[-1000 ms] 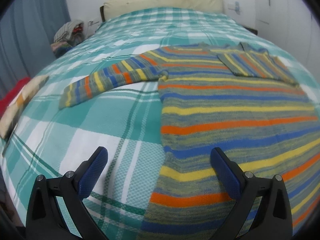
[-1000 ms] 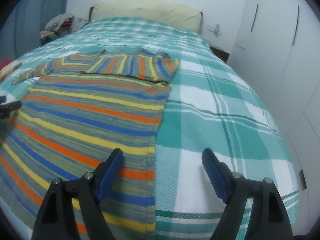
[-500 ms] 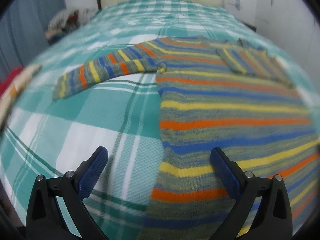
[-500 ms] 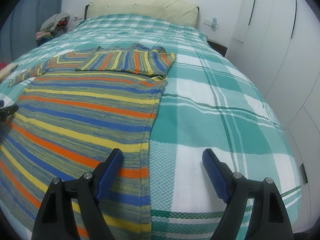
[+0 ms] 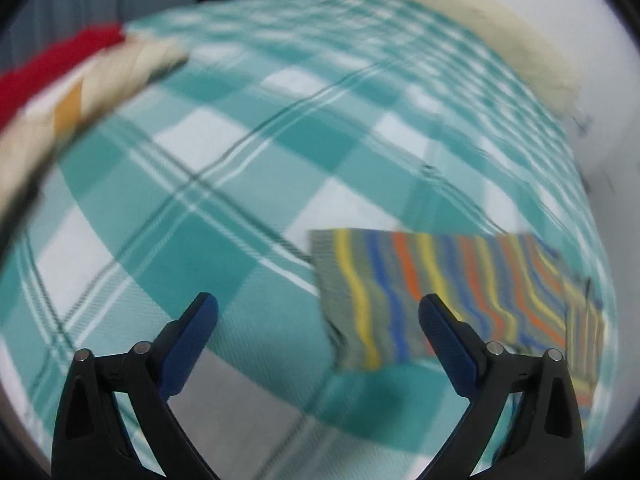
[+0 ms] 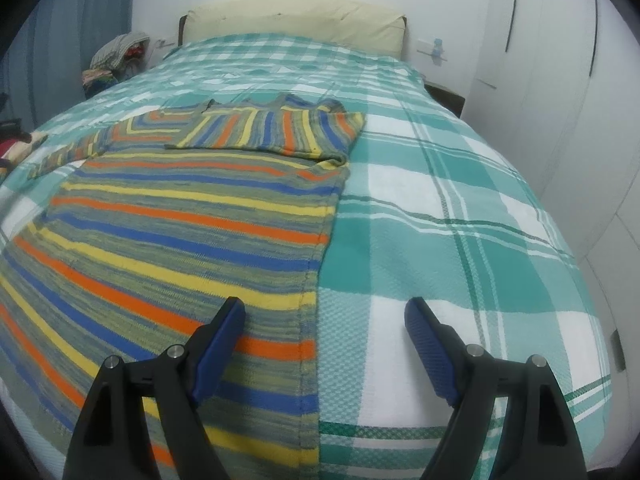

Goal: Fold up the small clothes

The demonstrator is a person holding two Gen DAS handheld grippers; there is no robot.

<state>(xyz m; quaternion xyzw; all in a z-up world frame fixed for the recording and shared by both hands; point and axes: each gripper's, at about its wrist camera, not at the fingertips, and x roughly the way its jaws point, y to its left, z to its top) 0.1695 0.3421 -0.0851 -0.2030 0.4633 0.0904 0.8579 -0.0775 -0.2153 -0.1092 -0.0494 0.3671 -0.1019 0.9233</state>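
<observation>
On the left side of the bed, the left hand-held gripper (image 5: 318, 312) hangs with its blue-padded jaws spread wide and nothing between them, aimed down at the teal-and-white plaid bedspread (image 5: 224, 184). The view is smeared with blur. The cuff end of the striped knitted sleeve (image 5: 400, 300) lies just beside and ahead of its right finger, and the sleeve's long axis runs away to the right toward the body of the garment. That sleeve is plainly the left hand's to take; the cuff lies toward the right jaw, not centred in the gap, so the grip would, I judge, need a small shift to the right before closing.

Further right, the grey knitted sweater with orange, yellow and blue stripes (image 6: 180, 232) lies flat on the bed, its other sleeve (image 6: 272, 132) already folded across the chest. The right hand-held gripper (image 6: 324, 312) is also spread and empty, straddling the sweater's right side seam near the hem: left finger over the knit, right finger over bare bedspread. The sweater's length runs straight ahead from it toward the cream pillow (image 6: 292, 20).
</observation>
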